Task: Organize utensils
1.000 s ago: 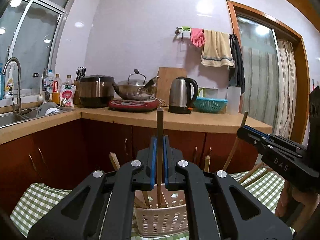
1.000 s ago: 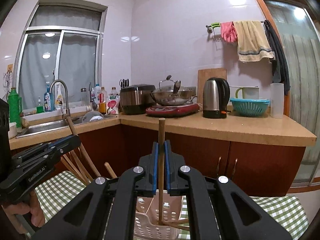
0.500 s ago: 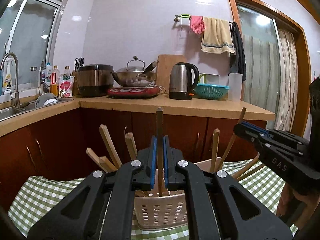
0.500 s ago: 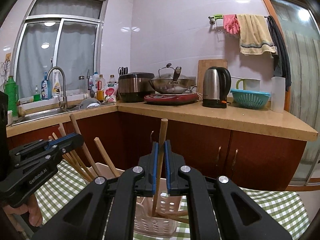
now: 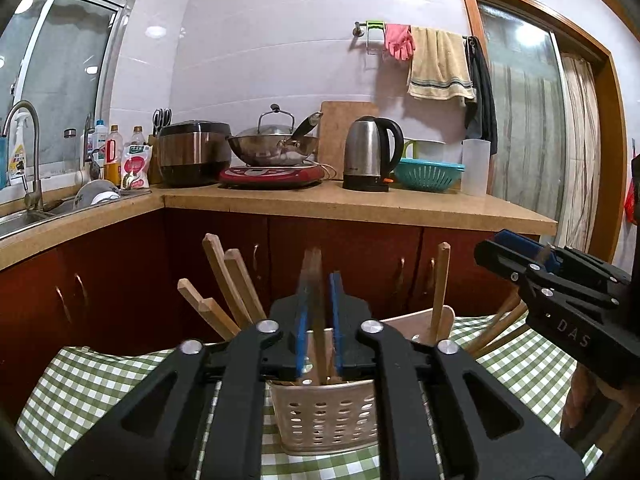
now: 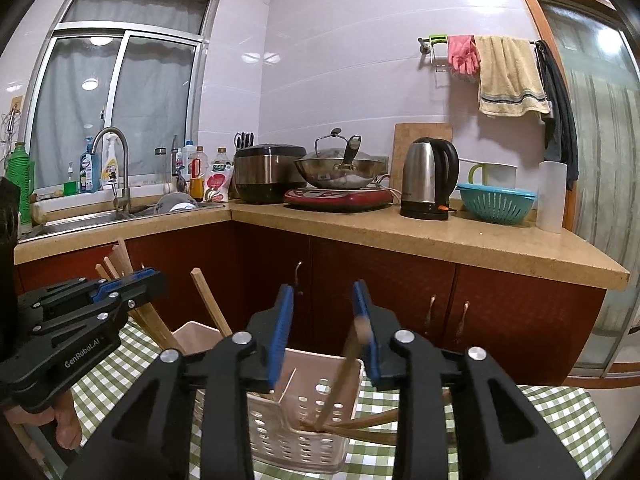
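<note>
Wooden chopstick (image 5: 316, 312) blurred between slightly parted left gripper (image 5: 319, 320) pads; right gripper (image 6: 324, 328) spread wide, another chopstick (image 6: 340, 376) leaning inside perforated basket (image 6: 304, 432), unheld.

Wooden chopsticks (image 5: 224, 276) leaning upright, inside perforated beige basket (image 5: 328, 420)

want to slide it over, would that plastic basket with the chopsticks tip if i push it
Probably light: the basket is thin perforated plastic. It may tip, since the chopsticks lean out well above its rim. On the checked cloth it could drag rather than slide.
</note>
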{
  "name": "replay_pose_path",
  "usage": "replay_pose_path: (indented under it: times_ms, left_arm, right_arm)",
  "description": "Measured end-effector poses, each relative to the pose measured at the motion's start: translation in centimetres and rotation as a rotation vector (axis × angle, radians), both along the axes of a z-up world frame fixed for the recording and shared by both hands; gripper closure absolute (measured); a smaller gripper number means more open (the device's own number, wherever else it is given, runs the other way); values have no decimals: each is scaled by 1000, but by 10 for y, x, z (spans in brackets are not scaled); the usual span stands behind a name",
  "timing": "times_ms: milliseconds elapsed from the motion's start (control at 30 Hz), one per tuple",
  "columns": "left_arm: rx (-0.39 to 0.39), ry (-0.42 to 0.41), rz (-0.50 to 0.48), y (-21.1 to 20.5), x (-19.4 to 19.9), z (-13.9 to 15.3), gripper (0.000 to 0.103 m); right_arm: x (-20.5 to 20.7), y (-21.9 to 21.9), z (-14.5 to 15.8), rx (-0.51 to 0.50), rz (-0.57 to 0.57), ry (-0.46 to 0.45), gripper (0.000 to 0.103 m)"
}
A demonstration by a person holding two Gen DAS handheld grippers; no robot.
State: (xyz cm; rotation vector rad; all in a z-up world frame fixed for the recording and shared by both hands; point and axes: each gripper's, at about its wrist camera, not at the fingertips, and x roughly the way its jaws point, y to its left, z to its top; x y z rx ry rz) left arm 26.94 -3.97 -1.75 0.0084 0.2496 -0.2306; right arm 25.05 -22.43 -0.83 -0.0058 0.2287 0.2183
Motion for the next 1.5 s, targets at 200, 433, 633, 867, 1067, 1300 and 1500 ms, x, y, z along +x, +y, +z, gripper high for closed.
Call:
replay_pose_path:
  times_ms: [200,433,633,867,1067,1300,1500]
  left_arm:
    - [-6,-13,-2,1,-2,2,58]
    - [27,-68,-7,-8,-12,7,29]
    - [28,-97,9,-9,-16,13,15]
    - [22,-115,29,-9,-19,18,8]
    - [66,-140,71,-13,-24,24,6]
    - [42,-113,98,-5,-31,32,6]
    - [33,-109,129,5,-53,38,5]
  right_arm:
    - [-3,-1,2,2,-11,-16,52]
    - [-6,-3,5,2,-26,-40,31]
    - [-9,-9,9,12,-49,-54,22]
    - [-13,-13,14,13,-71,-77,18]
    - [-16,-15,16,21,-80,-73,17]
    - [-26,-16,24,26,-104,-79,17]
    - [-39,-22,30,43,-142,-61,17]
